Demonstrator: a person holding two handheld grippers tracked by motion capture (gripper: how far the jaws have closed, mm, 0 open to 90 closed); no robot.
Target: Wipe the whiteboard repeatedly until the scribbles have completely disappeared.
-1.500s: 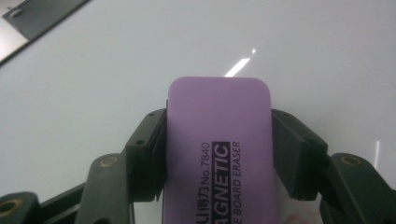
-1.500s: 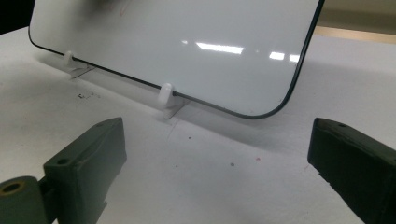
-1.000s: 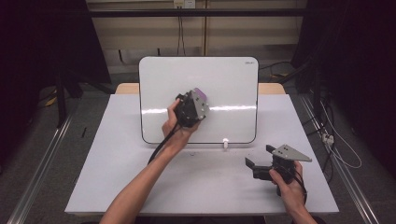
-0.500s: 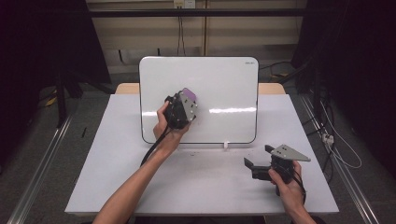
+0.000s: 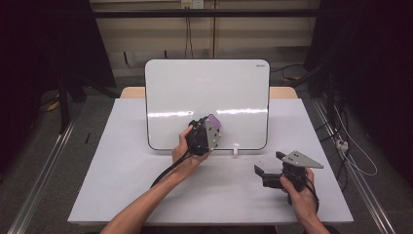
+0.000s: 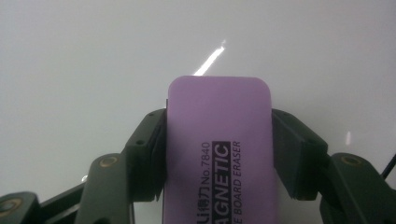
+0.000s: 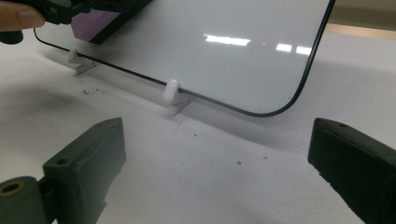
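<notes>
Since the earlier frames, the left gripper (image 5: 207, 136) has slid down and across the whiteboard (image 5: 204, 87), jaws clamped on the purple eraser (image 6: 218, 140). Wiping is under way, I judge; next comes another firm, flat pass. Glossy board, matte rounded-rectangle eraser, small white clip feet (image 7: 172, 95). Over the pale tabletop (image 5: 122, 161), the right gripper (image 7: 215, 172) idles, jaws wide.

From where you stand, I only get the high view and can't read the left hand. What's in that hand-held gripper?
Observer: A purple eraser, clamped between the left hand-held gripper's jaws.
Operator: Any label on it?
Observer: Yes, the left gripper view reads "MAGNETIC BOARD ERASER".
Operator: And the right hand-held gripper?
Observer: The right hand-held gripper is open, nothing between its jaws, facing a white clip under the whiteboard.
</notes>
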